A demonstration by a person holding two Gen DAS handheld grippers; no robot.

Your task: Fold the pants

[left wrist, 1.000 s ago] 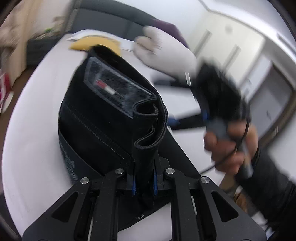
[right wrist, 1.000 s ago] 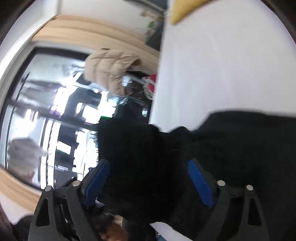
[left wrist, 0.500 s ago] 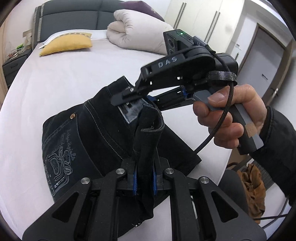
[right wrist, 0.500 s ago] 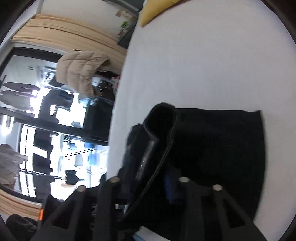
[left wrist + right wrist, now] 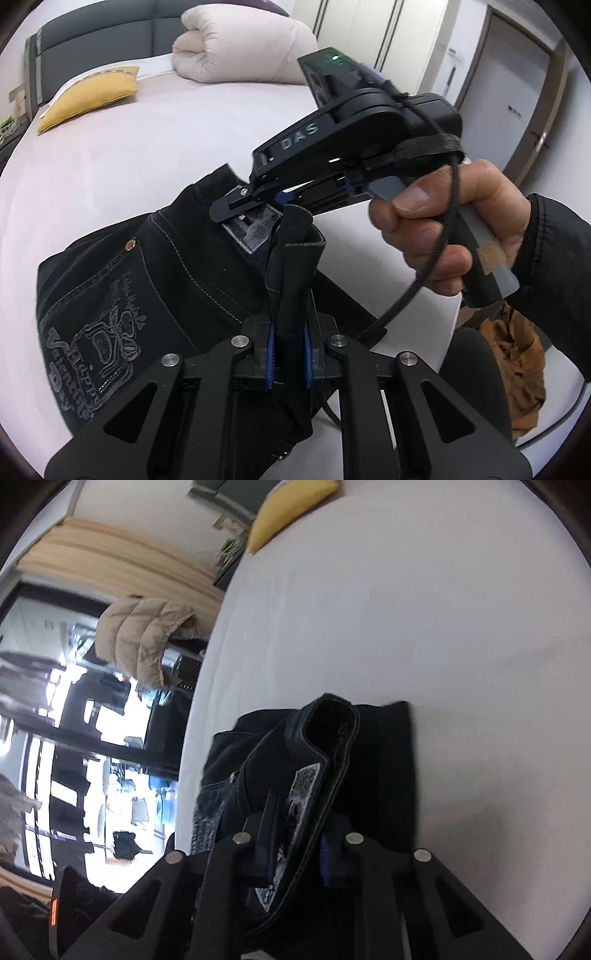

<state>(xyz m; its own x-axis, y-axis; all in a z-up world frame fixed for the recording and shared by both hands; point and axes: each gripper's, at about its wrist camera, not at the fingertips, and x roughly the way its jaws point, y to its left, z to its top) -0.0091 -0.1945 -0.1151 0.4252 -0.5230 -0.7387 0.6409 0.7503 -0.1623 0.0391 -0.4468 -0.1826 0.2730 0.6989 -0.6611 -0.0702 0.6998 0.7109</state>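
Black denim pants (image 5: 155,280) lie folded on the white bed (image 5: 129,147), a back pocket with pale embroidery facing up. My left gripper (image 5: 290,354) is shut on a bunched fold of the waistband, which stands up between its fingers. My right gripper (image 5: 255,201), held in a hand, is clamped on the waistband edge by the inner label just beyond. In the right wrist view the right gripper (image 5: 299,843) is shut on the waistband of the pants (image 5: 376,768), lifted off the bed (image 5: 406,609).
A yellow cushion (image 5: 92,96) and a rolled white duvet (image 5: 243,48) lie at the head of the bed. The bed's edge runs close on the right, with a brown cloth (image 5: 517,373) on the floor. A beige jacket (image 5: 144,635) hangs beside the bed.
The right gripper has closed on the waistband; one second ago it was open around the cloth. Both grippers have settled lower over the bed, and the pants have flattened out.
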